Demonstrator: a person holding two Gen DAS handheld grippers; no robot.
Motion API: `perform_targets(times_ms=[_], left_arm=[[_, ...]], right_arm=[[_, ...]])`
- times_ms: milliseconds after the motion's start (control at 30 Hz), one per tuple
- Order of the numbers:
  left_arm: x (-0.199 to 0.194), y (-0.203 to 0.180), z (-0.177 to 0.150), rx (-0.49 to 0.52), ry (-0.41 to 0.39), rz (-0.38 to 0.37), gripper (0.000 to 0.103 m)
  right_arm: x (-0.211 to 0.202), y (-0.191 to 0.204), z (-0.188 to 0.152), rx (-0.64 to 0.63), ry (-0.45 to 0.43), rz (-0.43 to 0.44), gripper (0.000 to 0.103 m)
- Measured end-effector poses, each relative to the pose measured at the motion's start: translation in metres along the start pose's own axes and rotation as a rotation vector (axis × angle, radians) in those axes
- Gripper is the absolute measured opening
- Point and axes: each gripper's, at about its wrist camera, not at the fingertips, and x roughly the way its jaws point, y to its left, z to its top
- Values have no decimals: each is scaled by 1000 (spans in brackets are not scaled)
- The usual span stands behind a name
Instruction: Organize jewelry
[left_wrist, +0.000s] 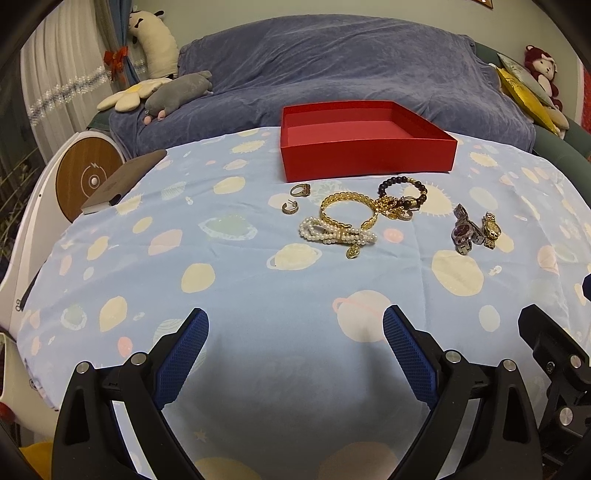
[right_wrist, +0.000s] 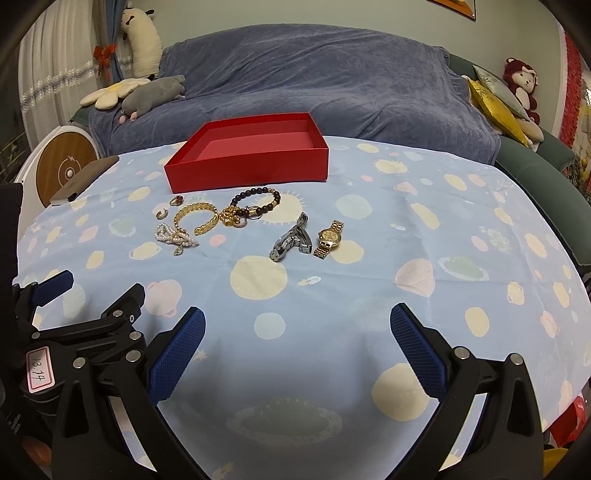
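Both grippers, left (left_wrist: 295, 332) and right (right_wrist: 297, 332), gape empty; lift each loose piece singly into the red box (left_wrist: 365, 158).

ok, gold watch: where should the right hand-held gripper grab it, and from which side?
Probably across the band just below the dial, coming from above. The gold watch lies flat and face up on the cloth, so only its narrow sides offer purchase. It sits apart from the silver watch to its left, leaving room for one finger there. The right hand-held gripper is open.
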Motion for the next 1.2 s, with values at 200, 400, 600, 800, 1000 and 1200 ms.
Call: perform_targets(times_ms=[200, 400, 600, 800, 1000, 1200], left_arm=[[-12, 0, 5, 17, -14, 29, 94], [-20, -1, 11, 45, -33, 50, 94], [-22, 5, 19, 24, -38, 41, 94], [-26, 9, 26, 20, -48, 34, 94], [-18, 12, 31, 26, -48, 42, 94], [-4, 11, 33, 34, -36, 41, 94]], right_arm=[[-9, -8, 5, 25, -22, 14, 98], [-12, -10, 7, 34, -25, 29, 98], [-12, -1, 13, -9, 2, 38, 98], [-14, 1, 12, -24, 9, 40, 98], [5, -2, 9, -17, 50, 43, 98], [12, 0, 12, 2, 50, 53, 98]])
